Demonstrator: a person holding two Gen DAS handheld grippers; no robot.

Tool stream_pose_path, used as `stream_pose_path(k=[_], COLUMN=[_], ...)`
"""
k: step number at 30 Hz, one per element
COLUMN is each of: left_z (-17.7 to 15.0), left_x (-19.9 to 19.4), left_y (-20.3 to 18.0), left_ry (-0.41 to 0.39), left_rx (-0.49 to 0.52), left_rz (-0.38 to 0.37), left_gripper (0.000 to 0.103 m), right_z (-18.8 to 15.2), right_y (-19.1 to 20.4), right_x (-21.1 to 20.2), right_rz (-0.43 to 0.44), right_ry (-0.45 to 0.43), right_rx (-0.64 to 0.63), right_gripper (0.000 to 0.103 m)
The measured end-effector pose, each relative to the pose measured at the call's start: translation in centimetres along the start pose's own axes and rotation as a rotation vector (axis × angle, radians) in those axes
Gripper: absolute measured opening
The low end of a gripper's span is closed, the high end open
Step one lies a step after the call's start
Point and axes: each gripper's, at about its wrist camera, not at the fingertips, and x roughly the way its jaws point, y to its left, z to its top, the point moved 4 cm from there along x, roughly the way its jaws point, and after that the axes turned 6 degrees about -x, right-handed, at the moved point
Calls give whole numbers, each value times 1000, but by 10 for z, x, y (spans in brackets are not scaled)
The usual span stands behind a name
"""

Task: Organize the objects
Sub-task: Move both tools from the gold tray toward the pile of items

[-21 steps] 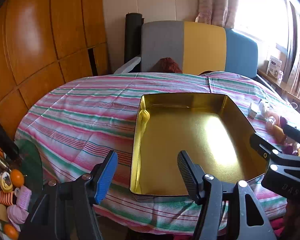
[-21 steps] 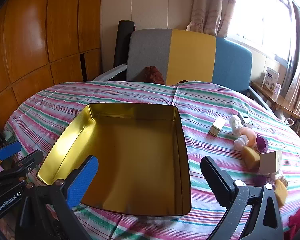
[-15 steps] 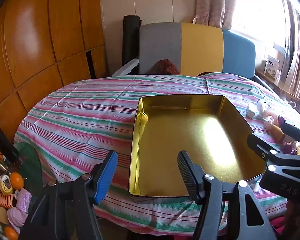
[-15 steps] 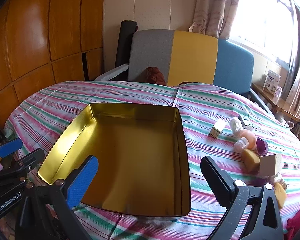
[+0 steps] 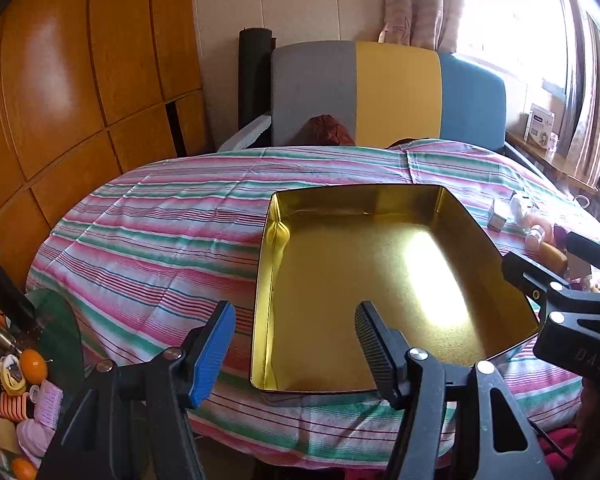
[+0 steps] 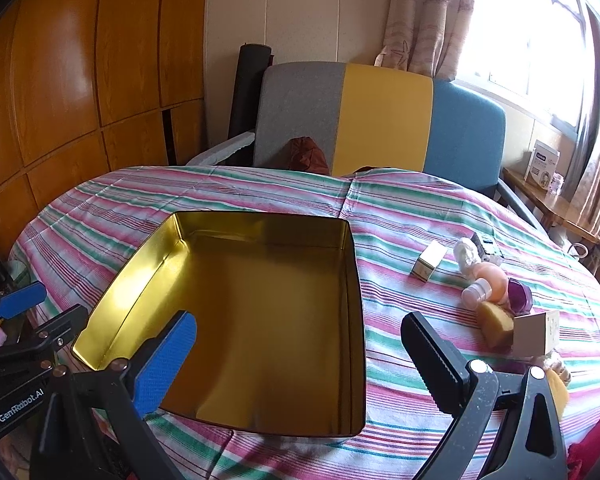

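Left gripper (image 5: 296, 344): blue-padded finger and black ribbed finger spread apart, nothing between them. It hangs over the near edge of the round table under a pink, green and white striped cloth (image 5: 160, 232), pointing down at the near-left corner of the shallow gold-coloured rectangular metal tin (image 5: 364, 200).

Right gripper (image 6: 300, 350): jaws spread wide, nothing gripped. Seen through the gap is the tin's near-right corner; pads clear of the rim.

Tin sits mid-table on the cloth, interior bare, bright glare patch on its floor in the left wrist view.

Loose items lie in a cluster on the cloth, right of the tin, at about 3 o'clock from it in the right wrist view:
- small white and gold carton (image 6: 429, 261), nearest the tin, lying on its side
- white crumpled lump (image 6: 466, 252) just beyond it, dark small object (image 6: 487, 246) at its 2 o'clock, type unclear
- peach-coloured bottle with pale cap (image 6: 486, 280), lying down
- purple faceted piece (image 6: 520, 300) touching the bottle's right side
- yellow sponge wedge (image 6: 496, 324) at 6 o'clock of the bottle
- white cube-shaped box (image 6: 536, 332) touching the sponge's right side, partly behind the right gripper's black finger

Beyond the table at 12 o'clock: grey, yellow and blue panelled sofa back (image 6: 380, 120).
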Motion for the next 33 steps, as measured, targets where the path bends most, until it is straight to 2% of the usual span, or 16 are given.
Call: stream_pose_path(k=[9, 16, 19, 24, 26, 31, 33], left_z=[0, -1, 0, -2, -1, 7, 13], left_x=[0, 3, 5, 9, 11, 11, 11], left_y=[-5, -8, -10, -19, -25, -36, -42], left_ry=[6, 23, 42, 83, 96, 87, 83], left_rx=[14, 27, 27, 32, 45, 51, 57], left_rz=[-14, -26, -63, -146, -170, -214, -243], left_gripper=[63, 63, 63, 66, 70, 74, 81], right_z=[2, 5, 7, 8, 6, -3, -12], right_y=[-11, -35, -55, -109, -138, -224, -259], right_x=[0, -1, -4, -10, -13, -28, -31], right_rz=[-1, -18, -29, -69, -89, -222, -268], right_ry=[-5, -7, -18, -31, -25, -51, -53], right_rx=[14, 48, 77, 179, 238, 397, 470], right_gripper=[103, 103, 103, 103, 103, 103, 103])
